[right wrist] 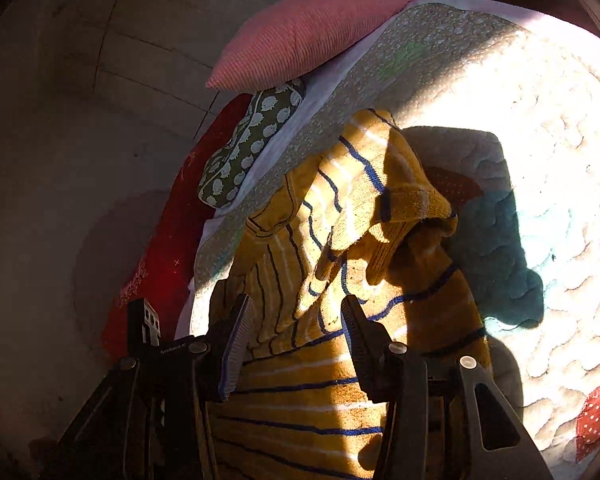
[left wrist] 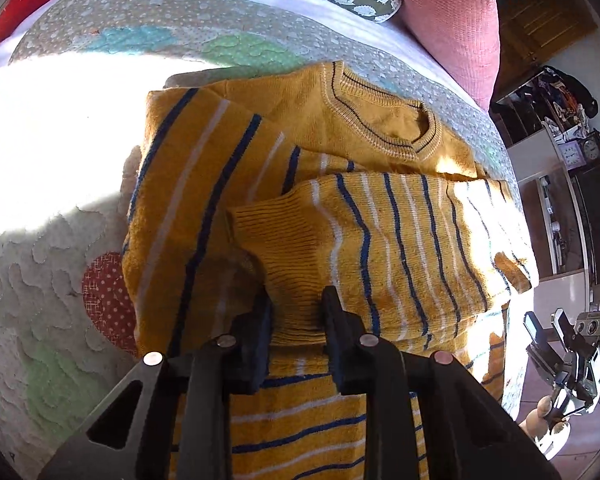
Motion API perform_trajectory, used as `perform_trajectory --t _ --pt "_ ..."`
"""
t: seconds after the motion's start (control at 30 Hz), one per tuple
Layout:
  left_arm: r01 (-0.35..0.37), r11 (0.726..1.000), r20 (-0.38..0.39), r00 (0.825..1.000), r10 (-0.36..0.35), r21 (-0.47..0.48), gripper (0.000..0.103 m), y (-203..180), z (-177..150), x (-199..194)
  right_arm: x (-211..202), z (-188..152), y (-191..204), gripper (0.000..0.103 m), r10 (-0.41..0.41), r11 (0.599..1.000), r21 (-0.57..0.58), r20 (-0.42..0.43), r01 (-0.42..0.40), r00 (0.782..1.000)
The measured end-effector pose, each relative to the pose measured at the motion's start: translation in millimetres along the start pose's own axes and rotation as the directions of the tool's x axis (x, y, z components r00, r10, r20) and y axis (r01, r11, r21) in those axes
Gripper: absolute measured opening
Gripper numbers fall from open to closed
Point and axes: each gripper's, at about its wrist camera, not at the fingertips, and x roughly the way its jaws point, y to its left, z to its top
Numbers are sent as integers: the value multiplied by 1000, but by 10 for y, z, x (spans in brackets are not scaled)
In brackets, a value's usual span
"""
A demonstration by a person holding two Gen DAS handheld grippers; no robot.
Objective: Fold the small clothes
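A mustard-yellow knitted sweater with blue and white stripes [left wrist: 380,216] is seen as soft, slightly fuzzy wool-like cloth, its cuff and neckband worked in ribbing. The left gripper [left wrist: 298,320] is made of matt black plastic, with dull silver metal pins set in its arms; the right gripper [right wrist: 296,340] shows finely ridged pads [right wrist: 238,344]. A pale quilted cotton bedspread [left wrist: 32,272] is stitched in wavy relief. A pink corduroy-like cushion [left wrist: 452,24] is ribbed and matt.
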Motion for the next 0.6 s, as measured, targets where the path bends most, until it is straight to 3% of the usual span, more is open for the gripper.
perform_trajectory --t 0.1,0.17,0.23,0.27,0.3,0.33,0.47,0.6 --pt "19 999 1 1000 -19 -37 25 21 33 64 192 47 -44 49 -2 999 38 4 2 1000" --pt "0 1000 6 1000 0 -10 11 -17 53 69 314 93 -77 49 -27 998 54 11 27 1000" --pt "-3 1000 11 1000 3 5 10 -39 63 28 421 156 -115 49 -76 995 70 22 74 997" --pt "-8 1000 21 1000 8 8 10 -38 71 -18 461 191 -128 41 -70 995 77 22 68 997" --pt "-7 1000 35 999 7 10 10 -28 85 -77 488 232 -119 14 -62 995 79 18 60 998" --pt "-3 1000 49 999 2 7 10 -6 115 -143 497 275 -82 8 -67 995 76 22 65 997" --pt "3 1000 109 994 -1 -24 10 141 218 -421 523 304 247 8 -15 1000 24 23 14 1000" --pt "-71 996 136 988 79 -60 10 343 223 -423 702 134 431 8 18 999 -28 -35 -19 999"
